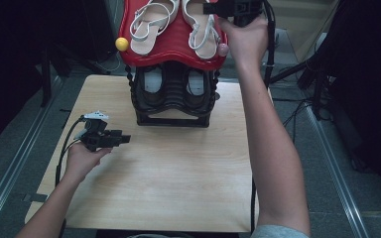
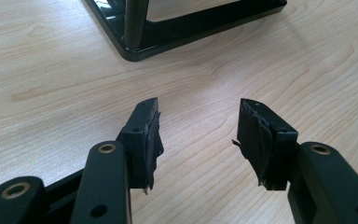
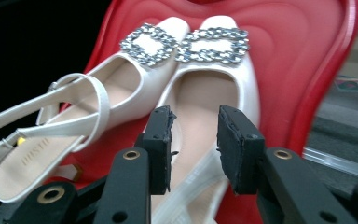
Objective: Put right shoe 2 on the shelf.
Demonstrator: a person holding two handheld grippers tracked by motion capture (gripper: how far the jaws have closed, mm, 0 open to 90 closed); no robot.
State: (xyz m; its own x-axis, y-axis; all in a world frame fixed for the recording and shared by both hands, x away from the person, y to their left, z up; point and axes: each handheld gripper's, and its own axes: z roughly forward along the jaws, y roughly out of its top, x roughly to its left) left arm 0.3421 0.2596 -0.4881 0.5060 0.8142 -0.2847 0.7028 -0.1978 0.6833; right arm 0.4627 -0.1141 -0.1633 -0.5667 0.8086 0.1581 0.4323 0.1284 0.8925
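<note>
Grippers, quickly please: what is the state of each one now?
Left gripper: open, holding nothing, over the table.
Right gripper: open, over the right shoe, not gripping.

Your kit: two black two-jaw grippers, left gripper (image 1: pixel 125 139) and right gripper (image 3: pixel 195 140), brass-ringed pivots, torn black pad tape, black cables; bare forearms, grey sleeve (image 1: pixel 279 231).

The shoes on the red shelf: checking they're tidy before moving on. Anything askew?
Slightly. The left shoe is angled, its heel swung outward and toe touching the right shoe. Its loose strap stands up. Nothing looks damaged.

Wooden table (image 1: pixel 178 188) bearing black shoe rack (image 1: pixel 172 99)
</note>
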